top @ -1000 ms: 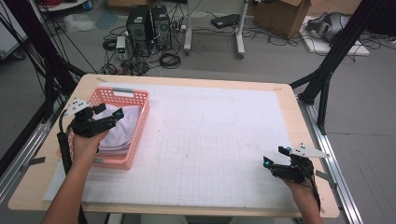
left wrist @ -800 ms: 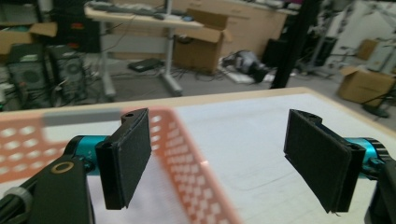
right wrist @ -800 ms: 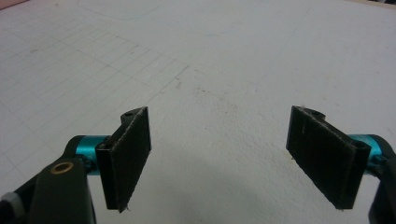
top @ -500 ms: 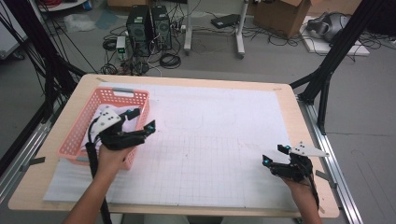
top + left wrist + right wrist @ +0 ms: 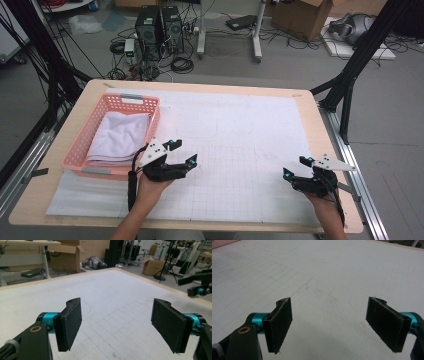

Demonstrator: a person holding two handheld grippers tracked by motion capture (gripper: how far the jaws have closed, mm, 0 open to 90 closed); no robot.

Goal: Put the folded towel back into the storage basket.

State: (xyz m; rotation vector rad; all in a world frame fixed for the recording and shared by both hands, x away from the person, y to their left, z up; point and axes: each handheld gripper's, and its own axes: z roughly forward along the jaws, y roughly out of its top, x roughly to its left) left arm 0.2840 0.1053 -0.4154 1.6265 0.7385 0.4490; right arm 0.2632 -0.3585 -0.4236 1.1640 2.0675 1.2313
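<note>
High view has the left gripper hovering just right of the pink basket, its forearm rising from the table's near edge and its jaws set wide with nothing between them. Folded white cloth lies inside that basket, apart from both tools. Near the right edge the right gripper points left over the gridded mat, wrist low, jaws likewise spread and empty.

My left gripper: black body, teal jaw hubs, grey three-cornered plate at 11 o'clock, black cable. My right gripper: same build, black felt-like pads, brass-coloured pivot ring.
</note>
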